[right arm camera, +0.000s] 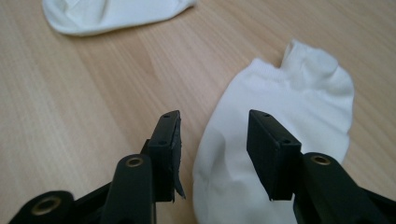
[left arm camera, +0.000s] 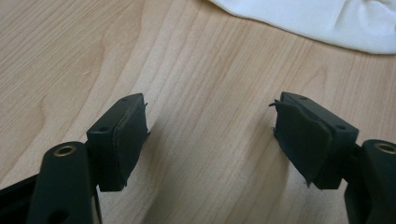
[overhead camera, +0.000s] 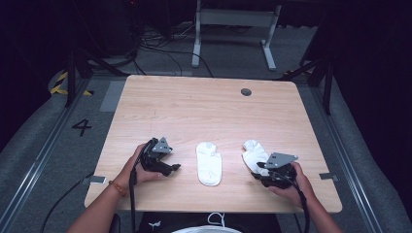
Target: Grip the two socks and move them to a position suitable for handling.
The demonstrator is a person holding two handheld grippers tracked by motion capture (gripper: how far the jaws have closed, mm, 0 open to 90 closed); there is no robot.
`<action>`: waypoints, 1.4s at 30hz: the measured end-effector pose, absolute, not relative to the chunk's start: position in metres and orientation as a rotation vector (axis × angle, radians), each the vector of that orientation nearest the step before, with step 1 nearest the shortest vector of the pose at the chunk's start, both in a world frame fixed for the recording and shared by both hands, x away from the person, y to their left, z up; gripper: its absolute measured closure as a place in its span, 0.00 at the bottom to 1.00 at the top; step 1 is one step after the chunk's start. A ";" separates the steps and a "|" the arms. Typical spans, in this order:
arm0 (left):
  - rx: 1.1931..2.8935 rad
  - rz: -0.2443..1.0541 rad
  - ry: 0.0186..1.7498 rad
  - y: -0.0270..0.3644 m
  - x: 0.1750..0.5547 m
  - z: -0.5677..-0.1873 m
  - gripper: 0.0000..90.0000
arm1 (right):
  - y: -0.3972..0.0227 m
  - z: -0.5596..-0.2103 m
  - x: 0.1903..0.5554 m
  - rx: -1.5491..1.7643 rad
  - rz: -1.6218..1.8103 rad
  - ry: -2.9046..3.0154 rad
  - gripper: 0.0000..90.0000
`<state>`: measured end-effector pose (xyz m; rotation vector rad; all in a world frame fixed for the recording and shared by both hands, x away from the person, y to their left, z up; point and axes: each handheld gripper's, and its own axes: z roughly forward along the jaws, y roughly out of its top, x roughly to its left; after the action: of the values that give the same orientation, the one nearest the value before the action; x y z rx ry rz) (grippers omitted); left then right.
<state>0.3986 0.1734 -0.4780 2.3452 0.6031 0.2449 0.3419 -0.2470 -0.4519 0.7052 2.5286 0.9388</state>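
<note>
Two white socks lie on the wooden table (overhead camera: 194, 107), low in the high view. The middle sock (overhead camera: 209, 163) has its long axis running up-down in the frame, cuff uppermost. The right sock (overhead camera: 254, 155) slants, cuff toward upper left, apparently partly under the right gripper (right arm camera: 212, 154), whose jaws straddle it, parted. The left gripper (left arm camera: 210, 140) gapes wide over bare wood, empty.

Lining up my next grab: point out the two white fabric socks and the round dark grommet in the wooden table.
Left white fabric sock (overhead camera: 209, 165), high view, mid-body.
Right white fabric sock (right arm camera: 280, 107), right gripper view, mid-body.
Round dark grommet (overhead camera: 246, 91), high view, its centre.
</note>
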 end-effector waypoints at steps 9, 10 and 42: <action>2.316 0.216 0.591 0.175 0.400 -0.482 0.25 | -0.221 -0.458 0.379 0.761 0.844 2.537 0.58; 2.315 0.217 0.590 0.175 0.400 -0.482 0.25 | -0.220 -0.460 0.381 0.769 0.844 2.542 0.57; 2.318 0.235 0.622 0.173 0.400 -0.482 0.21 | -0.216 -0.441 0.376 0.724 0.919 2.487 1.00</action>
<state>0.4002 0.1730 -0.4820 2.3182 0.6220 0.2348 0.3759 -0.2162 -0.4407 0.7243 2.4874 0.9187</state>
